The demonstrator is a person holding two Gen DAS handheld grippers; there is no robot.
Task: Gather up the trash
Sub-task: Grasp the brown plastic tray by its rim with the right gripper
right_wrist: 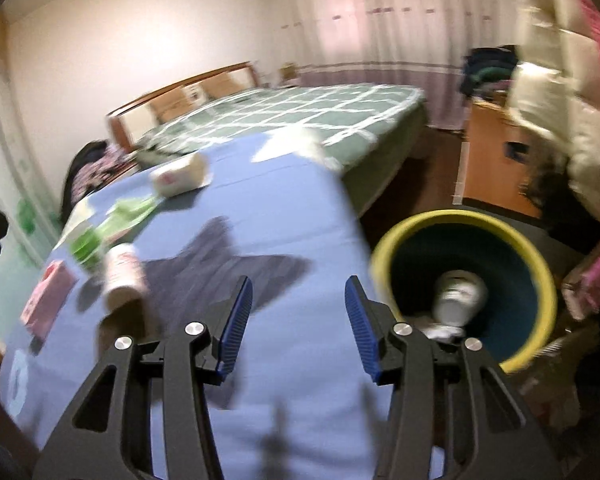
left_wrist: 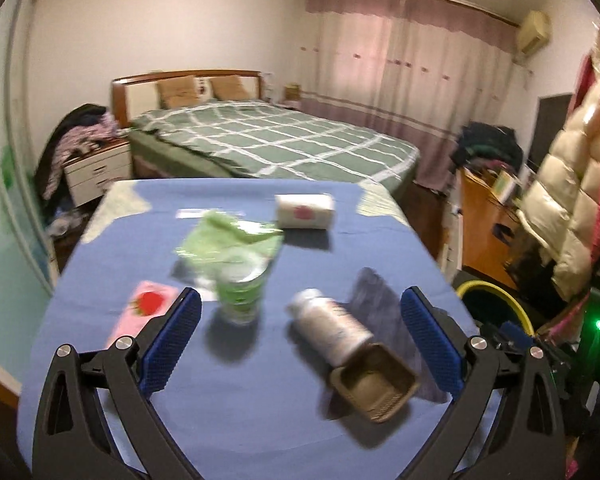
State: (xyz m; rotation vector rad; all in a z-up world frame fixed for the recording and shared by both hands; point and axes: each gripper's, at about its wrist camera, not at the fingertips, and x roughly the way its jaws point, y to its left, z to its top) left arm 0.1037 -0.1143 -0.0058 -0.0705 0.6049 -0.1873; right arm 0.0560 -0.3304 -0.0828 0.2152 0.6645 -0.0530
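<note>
Both grippers empty, jaws spread wide — left gripper (left_wrist: 300,308) over the blue table (left_wrist: 260,420), right gripper (right_wrist: 299,300) at the table's edge. Brown tray (left_wrist: 374,386) touches a fallen white bottle (left_wrist: 330,326); green cup (left_wrist: 240,294) upright beside it. Yellow-rimmed bin (right_wrist: 466,216) beside table — white trash inside.

One white bottle (left_wrist: 330,326), one green cup (left_wrist: 240,290), one brown tray (left_wrist: 374,382), one tissue pack (left_wrist: 305,211), one bin (right_wrist: 466,286).

On the blue table: toppled white bottle (left_wrist: 328,326), brown tray (left_wrist: 374,384), upright green cup (left_wrist: 240,294); yellow-rimmed bin (right_wrist: 462,288) beside.
</note>
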